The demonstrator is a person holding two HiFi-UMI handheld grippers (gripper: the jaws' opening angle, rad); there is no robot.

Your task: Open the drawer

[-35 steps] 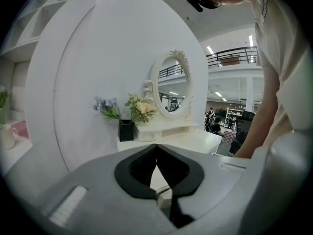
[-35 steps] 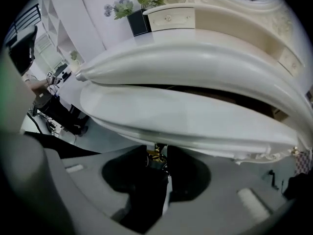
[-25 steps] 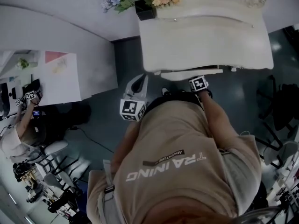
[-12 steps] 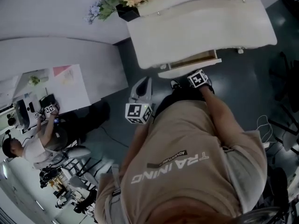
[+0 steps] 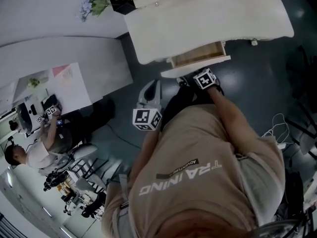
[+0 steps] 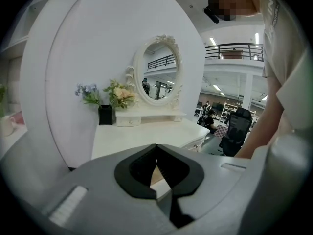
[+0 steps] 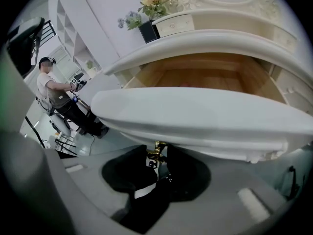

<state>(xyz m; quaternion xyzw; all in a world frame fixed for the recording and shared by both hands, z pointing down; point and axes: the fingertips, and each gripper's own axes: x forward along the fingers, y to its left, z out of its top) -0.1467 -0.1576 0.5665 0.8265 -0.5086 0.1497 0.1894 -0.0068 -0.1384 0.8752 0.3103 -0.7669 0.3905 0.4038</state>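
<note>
A white dressing table [image 5: 208, 19] stands ahead of me, and its front drawer [image 5: 198, 58] is pulled partly out, showing a bare wooden inside [image 7: 205, 75]. Below the drawer's white curved front [image 7: 195, 116], my right gripper [image 7: 157, 163] is shut on the small gold drawer knob [image 7: 156, 153]. In the head view that right gripper [image 5: 192, 78] sits right under the drawer front. My left gripper [image 5: 152, 86] hangs to the left of the drawer, apart from the table, shut with nothing in it. The left gripper view shows the left gripper [image 6: 157, 180] pointing at the tabletop [image 6: 142, 133].
A black vase of flowers [image 5: 121, 4] and an oval mirror [image 6: 159, 67] stand at the table's back. A white curved partition [image 5: 59, 48] runs on the left, with a seated person [image 5: 29, 152] at a desk beyond it. A dark office chair [image 6: 237, 131] stands to the right.
The drawer has slid out of the table toward me with the right gripper on its knob; a second ago it looked closed. The left gripper has stayed beside it.
</note>
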